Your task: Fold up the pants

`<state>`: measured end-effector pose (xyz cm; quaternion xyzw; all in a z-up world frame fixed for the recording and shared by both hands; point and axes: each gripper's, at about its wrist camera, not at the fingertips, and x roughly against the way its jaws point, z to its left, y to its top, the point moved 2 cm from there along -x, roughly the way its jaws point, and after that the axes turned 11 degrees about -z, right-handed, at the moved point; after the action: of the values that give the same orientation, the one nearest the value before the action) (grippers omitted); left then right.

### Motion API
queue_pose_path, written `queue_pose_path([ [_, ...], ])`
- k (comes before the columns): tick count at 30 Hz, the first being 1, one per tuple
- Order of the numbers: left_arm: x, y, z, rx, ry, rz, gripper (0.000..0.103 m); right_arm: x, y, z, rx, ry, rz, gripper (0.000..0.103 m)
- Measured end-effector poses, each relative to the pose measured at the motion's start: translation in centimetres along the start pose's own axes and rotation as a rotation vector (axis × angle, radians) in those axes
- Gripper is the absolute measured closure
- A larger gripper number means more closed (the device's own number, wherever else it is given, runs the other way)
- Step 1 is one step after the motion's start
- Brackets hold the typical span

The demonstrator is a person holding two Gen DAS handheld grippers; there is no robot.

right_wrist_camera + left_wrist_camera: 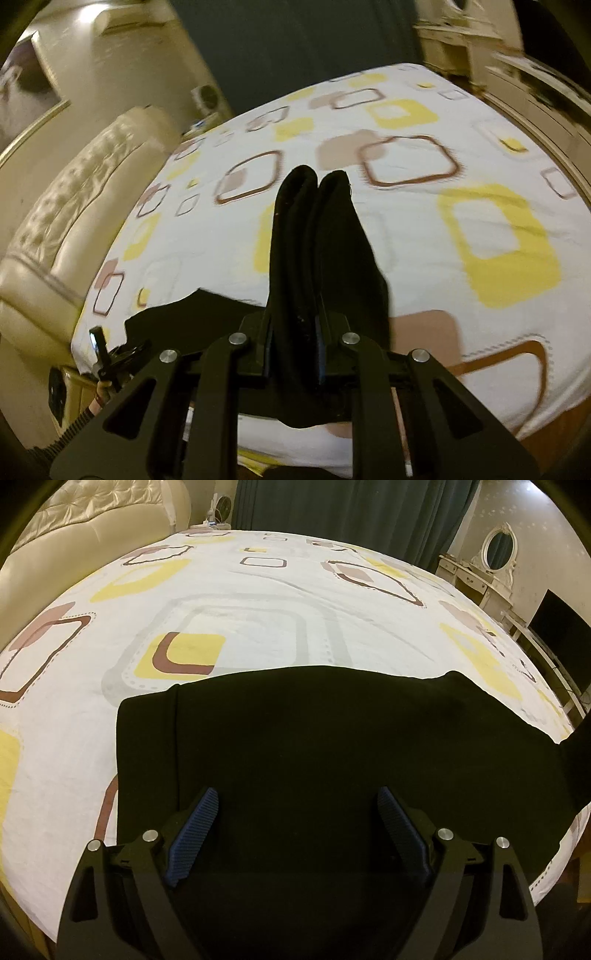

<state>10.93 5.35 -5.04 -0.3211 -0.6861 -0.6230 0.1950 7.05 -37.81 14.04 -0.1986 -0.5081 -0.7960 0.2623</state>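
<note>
Black pants (pixel 332 746) lie spread on a bed with a white sheet (pixel 258 602) patterned in yellow and brown squares. My left gripper (pixel 297 805) is open just above the near part of the pants, its blue pads (pixel 195 830) wide apart and empty. In the right wrist view my right gripper (pixel 295 332) is shut on a bunched end of the pants (pixel 314 240), which rises between the fingers above the sheet (pixel 443 258). More black cloth (pixel 192 310) trails to the left on the bed.
A cream tufted headboard (pixel 74 546) runs along the bed's left side. Dark green curtains (pixel 351 513) hang beyond the bed. A white dressing table with an oval mirror (pixel 498 550) and a dark screen (pixel 557 627) stand at the right.
</note>
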Motion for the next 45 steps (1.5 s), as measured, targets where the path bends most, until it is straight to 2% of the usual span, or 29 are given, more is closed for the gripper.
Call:
queue_pose_path([
  [4,0.0,0.0,-0.1,-0.006,0.004,-0.002,0.016,-3.2,-2.1,4.1,0.024,0.056,0.037,0.087],
  [10,0.0,0.0,-0.1,-0.007,0.003,-0.001,0.016,-8.7,-6.2,8.2,0.078,0.035,0.106,0.087],
  [13,0.0,0.0,-0.1,-0.007,0.003,-0.001,0.016,-12.2,-9.3,9.5,0.098,0.023,0.169,0.087],
  [19,0.0,0.0,-0.1,-0.007,0.004,-0.002,0.016,-16.2,-14.0,11.3,0.144,-0.005,0.251,0.087],
  [26,0.0,0.0,-0.1,-0.008,0.004,-0.001,0.016,-17.4,-16.1,12.2,0.141,-0.007,0.273,0.084],
  [31,0.1,0.0,-0.1,-0.009,0.007,-0.002,0.016,-17.7,-16.8,12.3,0.090,0.017,0.278,0.076],
  [37,0.1,0.0,-0.1,-0.009,0.008,-0.002,0.016,-17.4,-17.2,12.8,0.030,0.078,0.282,0.069],
  [39,0.1,0.0,-0.1,-0.009,0.007,-0.002,0.016,-17.5,-17.8,13.3,-0.006,0.131,0.306,0.068],
  [42,0.1,0.0,-0.1,-0.009,0.008,-0.002,0.016,-17.5,-18.5,13.9,0.000,0.139,0.306,0.061],
  [45,0.1,0.0,-0.1,-0.010,0.009,-0.002,0.016,-17.9,-19.1,14.0,-0.020,0.148,0.318,0.059],
])
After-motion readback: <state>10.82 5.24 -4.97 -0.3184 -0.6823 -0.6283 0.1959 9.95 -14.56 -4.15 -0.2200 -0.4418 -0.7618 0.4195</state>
